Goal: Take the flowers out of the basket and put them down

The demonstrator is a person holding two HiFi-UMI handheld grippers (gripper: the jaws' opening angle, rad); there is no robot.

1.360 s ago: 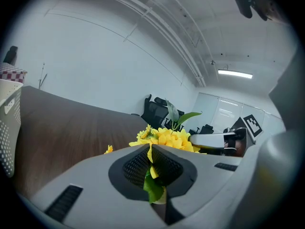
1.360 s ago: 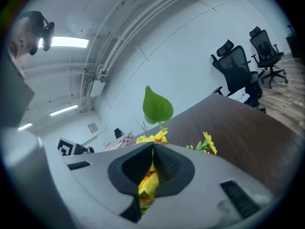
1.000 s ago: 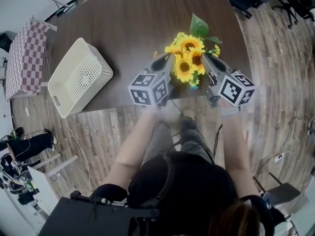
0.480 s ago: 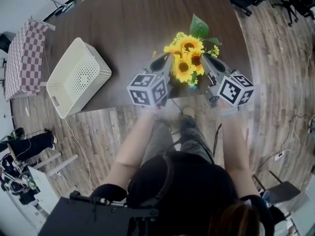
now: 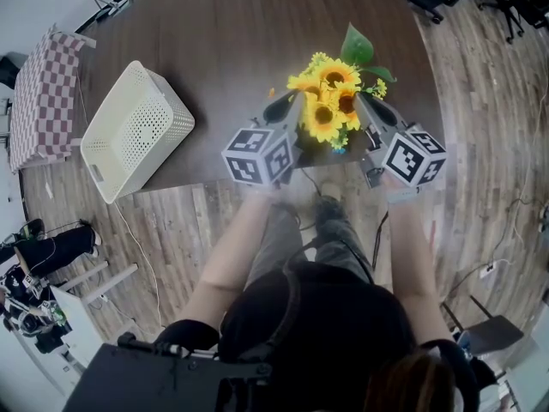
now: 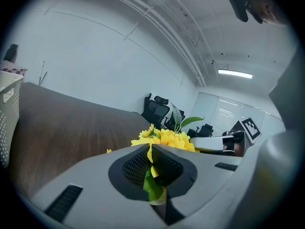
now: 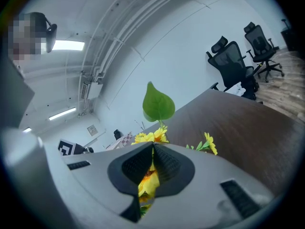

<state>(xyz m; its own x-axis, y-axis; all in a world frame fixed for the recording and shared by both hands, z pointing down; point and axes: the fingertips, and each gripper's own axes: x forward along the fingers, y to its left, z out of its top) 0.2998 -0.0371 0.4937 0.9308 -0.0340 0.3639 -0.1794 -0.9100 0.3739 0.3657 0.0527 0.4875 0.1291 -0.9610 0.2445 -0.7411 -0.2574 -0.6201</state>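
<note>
A dark wooden table [image 5: 223, 50] fills my twelve o'clock, over plank floor [image 5: 489, 127]. A checkered cloth [image 5: 43, 101] sits at ten o'clock, black office chairs [image 7: 233, 63] at one o'clock.

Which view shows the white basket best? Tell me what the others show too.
The head view: the whole basket shows from above, on the table. The left gripper view catches only a strip of its wall at the picture's left edge. The right gripper view shows none of it.

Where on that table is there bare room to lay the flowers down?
Bare wood lies between the white basket and the flowers, and across the table beyond them. Crowded: the near edge, where left gripper and right gripper clamp the bunch.
</note>
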